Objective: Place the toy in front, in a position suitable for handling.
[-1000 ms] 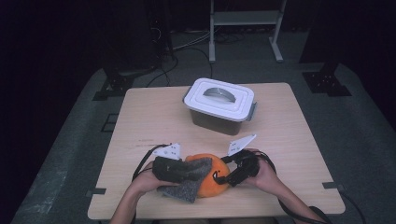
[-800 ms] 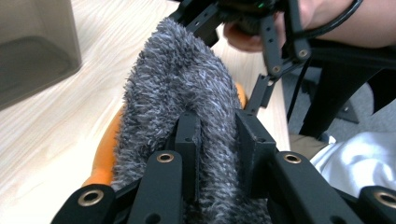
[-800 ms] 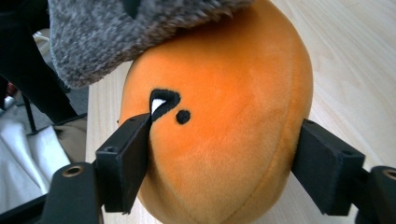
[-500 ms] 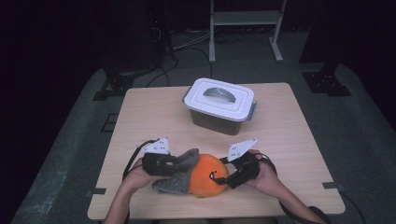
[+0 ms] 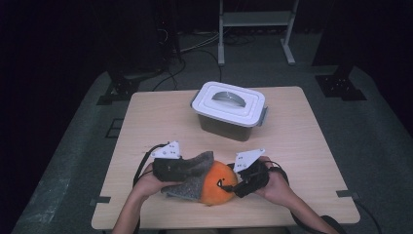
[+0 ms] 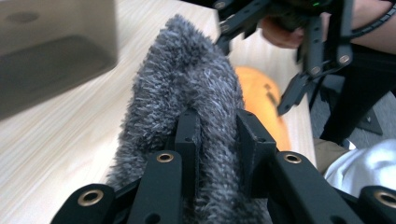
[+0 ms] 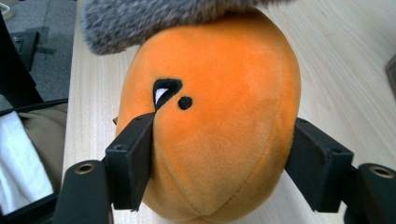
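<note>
jaws clamp one toy from both sides
left gripper point(image 6: 217, 140) pinches its grey fur point(image 6: 187, 88); right gripper point(image 7: 219, 158), jaws just closing, hugs one orange plush point(image 7: 210, 126), lower centre of the table point(image 5: 146, 122); one lidded box point(image 5: 229, 109) above.

Overhead light is falling brightly on the pale wooden bench point(image 5: 302, 141) while the surrounding floor is sinking into near-black; in the left gripper view, the translucent lidded plastic box point(image 6: 51, 51) is blurring out of focus.

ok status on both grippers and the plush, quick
Left gripper shut on grey fur. Right gripper just been closing, fingers against the orange plush, one each side. Lidded box stands apart, nothing in the way.
</note>
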`<state>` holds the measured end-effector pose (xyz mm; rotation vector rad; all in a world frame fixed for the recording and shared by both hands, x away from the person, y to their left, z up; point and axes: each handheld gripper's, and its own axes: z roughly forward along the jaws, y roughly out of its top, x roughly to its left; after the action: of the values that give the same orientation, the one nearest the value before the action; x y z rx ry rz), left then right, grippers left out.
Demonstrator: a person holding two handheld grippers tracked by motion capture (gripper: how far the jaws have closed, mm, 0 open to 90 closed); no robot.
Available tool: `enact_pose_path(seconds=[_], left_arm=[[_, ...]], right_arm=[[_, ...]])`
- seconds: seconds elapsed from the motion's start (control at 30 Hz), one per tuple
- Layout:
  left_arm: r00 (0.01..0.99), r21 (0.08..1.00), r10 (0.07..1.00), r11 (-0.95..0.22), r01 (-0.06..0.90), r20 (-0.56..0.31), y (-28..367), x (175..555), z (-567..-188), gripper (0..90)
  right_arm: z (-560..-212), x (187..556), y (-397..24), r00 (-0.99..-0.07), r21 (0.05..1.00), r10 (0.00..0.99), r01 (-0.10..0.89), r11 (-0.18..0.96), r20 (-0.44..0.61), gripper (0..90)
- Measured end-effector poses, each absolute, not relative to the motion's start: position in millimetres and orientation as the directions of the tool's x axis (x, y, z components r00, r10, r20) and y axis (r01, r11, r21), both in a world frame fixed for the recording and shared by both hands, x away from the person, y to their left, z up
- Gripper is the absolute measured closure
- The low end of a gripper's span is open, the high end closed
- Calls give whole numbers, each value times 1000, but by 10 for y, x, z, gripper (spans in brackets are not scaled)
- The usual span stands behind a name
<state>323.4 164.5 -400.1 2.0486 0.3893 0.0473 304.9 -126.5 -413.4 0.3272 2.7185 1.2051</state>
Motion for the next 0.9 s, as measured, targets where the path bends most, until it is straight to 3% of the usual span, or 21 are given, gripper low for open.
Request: enact_pose_path(seconds=[0.17, 0.27, 0.37, 0.43, 0.6, 0.73, 0.9], left_arm=[[926, 855, 351, -429, 291, -139, 1757, 3271, -4043, 724], [938, 870, 307, -405, 281, -160, 1669, 3259, -3993, 723], [956, 864, 265, -444, 238, -127, 1492, 3223, -3937, 722], [958, 848, 266, -476, 232, -113, 1437, 3219, -3961, 723], [958, 841, 212, -468, 271, -191, 1501, 3216, -4072, 708], [958, 835, 213, -477, 274, -193, 1569, 3211, -4072, 708], [936, 851, 305, -431, 300, -176, 1703, 3282, -4075, 724]], right_arm=[[-4116, 3064, -1295, -962, 741, 263, 127, 659, -68, 295], [-4089, 3066, -1294, -959, 736, 266, 112, 668, -96, 295], [-4074, 3097, -1275, -958, 740, 267, 108, 664, -100, 288], [-4083, 3116, -1267, -960, 738, 271, 130, 663, -75, 250], [-4141, 3175, -1339, -959, 726, 280, 227, 649, 49, 191], [-4153, 3180, -1370, -956, 728, 280, 257, 636, 92, 193], [-4187, 3167, -1344, -954, 718, 281, 267, 643, 103, 276]])
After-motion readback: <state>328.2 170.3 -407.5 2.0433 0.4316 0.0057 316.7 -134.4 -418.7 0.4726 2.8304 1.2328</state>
